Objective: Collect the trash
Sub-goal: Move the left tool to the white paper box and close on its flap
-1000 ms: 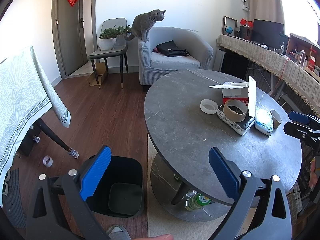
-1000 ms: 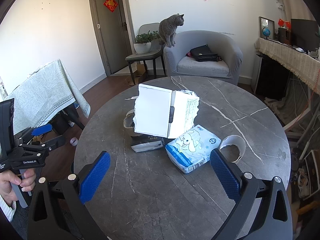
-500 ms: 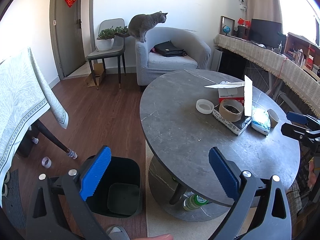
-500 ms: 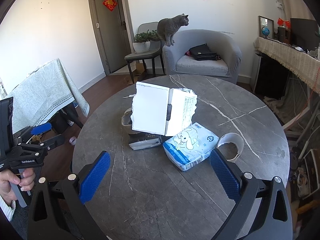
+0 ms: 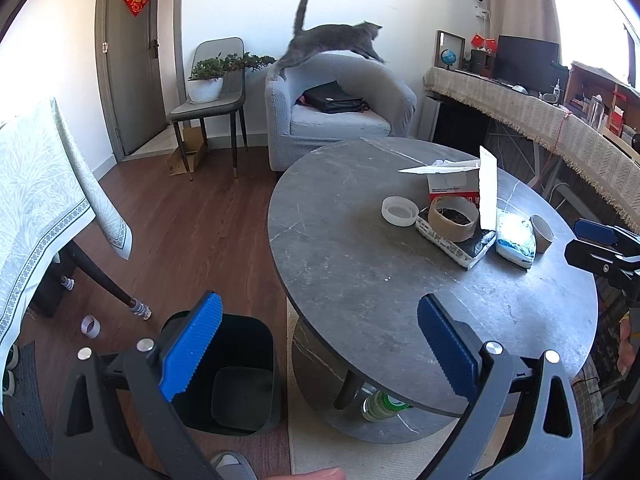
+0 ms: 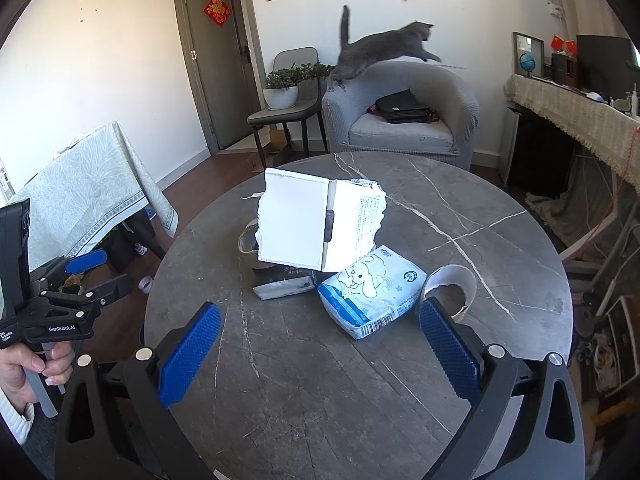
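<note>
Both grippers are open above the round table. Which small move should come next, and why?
Probably ease the right gripper forward onto the tissue pack: its jaws stand open and hold nothing, and that pack lies nearest, just ahead on the table. The black bin waits on the floor under the left gripper.

— What is found on the tabletop (image 6: 304, 384)?
— A torn box (image 6: 320, 224) is stood near the middle. A tissue pack (image 6: 372, 290) is laid just before it, and a tape roll (image 6: 452, 288) is set right of the pack.

— And beyond the tabletop?
— A bin (image 5: 236, 372) is placed on the floor beside its left edge. An armchair (image 6: 400, 116) is seen behind, with a cat (image 6: 384, 50) above its back.
</note>
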Demonstrator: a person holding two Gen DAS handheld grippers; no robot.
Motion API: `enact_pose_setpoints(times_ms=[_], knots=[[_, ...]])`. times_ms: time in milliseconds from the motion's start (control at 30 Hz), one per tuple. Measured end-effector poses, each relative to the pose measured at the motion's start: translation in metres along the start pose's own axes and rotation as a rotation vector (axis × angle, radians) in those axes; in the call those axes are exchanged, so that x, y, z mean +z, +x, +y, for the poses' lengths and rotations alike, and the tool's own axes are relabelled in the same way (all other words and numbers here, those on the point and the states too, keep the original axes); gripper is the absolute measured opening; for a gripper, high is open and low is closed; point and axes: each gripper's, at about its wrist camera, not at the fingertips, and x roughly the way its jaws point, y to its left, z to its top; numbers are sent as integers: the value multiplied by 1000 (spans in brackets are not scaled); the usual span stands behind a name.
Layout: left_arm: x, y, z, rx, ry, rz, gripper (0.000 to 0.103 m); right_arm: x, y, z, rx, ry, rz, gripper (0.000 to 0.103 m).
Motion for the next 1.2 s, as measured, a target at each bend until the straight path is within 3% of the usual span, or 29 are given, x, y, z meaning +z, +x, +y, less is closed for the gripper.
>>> enact_pose_setpoints(times_ms=[167, 233, 267, 433, 667, 800, 933, 1200], knots=[[3, -5, -12, -41, 31, -31, 99, 0, -2, -5, 18, 21, -7, 100], [4, -5, -17, -68, 39, -34, 94, 0, -2, -7, 27, 30, -7, 100], [5, -4, -20, -85, 40, -31, 87, 0, -1, -8, 32, 31, -2, 99], [11, 3, -39, -159, 67, -23, 76, -6, -2, -18, 6, 50, 18, 82], [32, 17, -66, -268, 108, -25, 65, -16, -7, -41, -28, 90, 36, 82], [45, 31, -82, -314, 136, -26, 49, -16, -8, -53, -36, 111, 42, 81], [53, 48, -90, -336, 139, -18, 42, -14, -3, -62, -38, 122, 52, 79], [64, 69, -91, -385, 99, -2, 38, -10, 10, -69, -38, 116, 76, 78]])
